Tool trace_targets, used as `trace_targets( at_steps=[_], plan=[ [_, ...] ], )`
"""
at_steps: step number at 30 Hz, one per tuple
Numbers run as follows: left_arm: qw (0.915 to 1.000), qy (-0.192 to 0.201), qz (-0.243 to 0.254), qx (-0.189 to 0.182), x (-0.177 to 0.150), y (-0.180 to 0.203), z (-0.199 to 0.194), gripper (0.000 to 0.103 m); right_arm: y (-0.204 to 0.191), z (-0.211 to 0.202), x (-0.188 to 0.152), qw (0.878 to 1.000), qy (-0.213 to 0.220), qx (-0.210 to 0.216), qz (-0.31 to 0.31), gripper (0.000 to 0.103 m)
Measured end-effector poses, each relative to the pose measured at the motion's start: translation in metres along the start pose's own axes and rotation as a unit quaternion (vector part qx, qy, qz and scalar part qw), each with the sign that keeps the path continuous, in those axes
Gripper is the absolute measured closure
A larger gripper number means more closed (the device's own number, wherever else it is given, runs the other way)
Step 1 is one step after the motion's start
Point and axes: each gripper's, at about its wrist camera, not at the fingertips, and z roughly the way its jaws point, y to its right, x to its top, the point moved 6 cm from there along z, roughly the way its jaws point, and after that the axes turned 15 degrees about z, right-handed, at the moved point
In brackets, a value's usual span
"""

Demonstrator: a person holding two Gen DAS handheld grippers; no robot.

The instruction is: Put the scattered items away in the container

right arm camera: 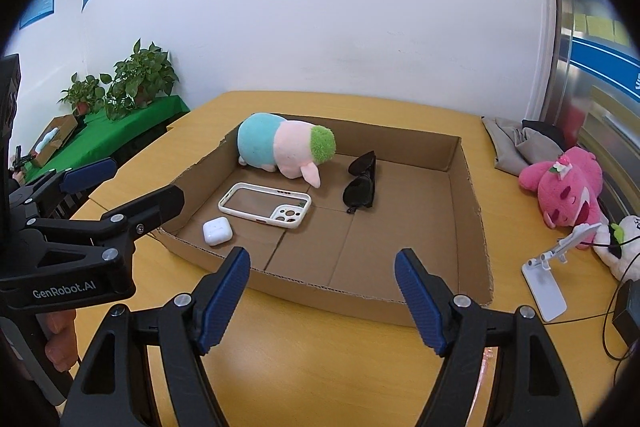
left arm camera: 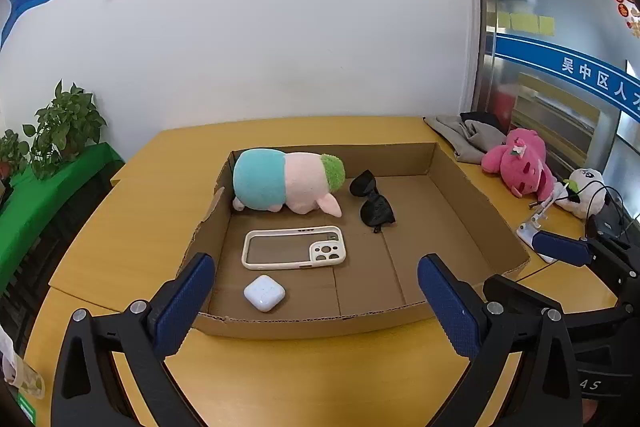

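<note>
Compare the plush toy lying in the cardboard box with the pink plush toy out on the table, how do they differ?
The plush in the box is teal, pale pink and green; the pink plush toy is bright pink with darker patches. The first lies inside the cardboard box at its far left corner; the second lies on the table, right of the box, beside grey cloth. Both are soft toys lying down, and neither is held.
</note>
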Motion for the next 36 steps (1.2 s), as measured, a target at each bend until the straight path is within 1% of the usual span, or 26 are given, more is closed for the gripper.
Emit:
trace_targets(
  at_steps=[7, 12, 21, 29, 36],
  plan=[
    [1.0, -0.004, -0.001, -0.001, 0.0, 0.003, 0.001, 0.0, 0.007, 0.0, -0.001, 1.0, -0.002, -0.001, 0.008, 0.028],
    [1.0, -0.006, -0.005, 0.004, -0.002, 0.0, 0.0, 0.0, 0.006, 0.0, -0.001, 1.0, -0.002, 0.001, 0.009, 0.028],
    [0.9999, -0.014, -0.007, 0.001, -0.01, -0.001, 0.006, 0.0, 0.004, 0.002, -0.004, 1.0, -0.005, -0.003, 0.008, 0.028],
    [0.9997, -0.021, -0.01, -0.009, -0.017, 0.004, 0.011, 0.0, 0.007, 0.005, -0.01, 1.0, -0.01, -0.008, 0.009, 0.028],
    [0.9992, -0.028, -0.006, -0.027, -0.021, 0.015, 0.017, 0.0, 0.019, 0.005, -0.012, 1.0, -0.012, -0.018, 0.018, 0.028]
  ],
)
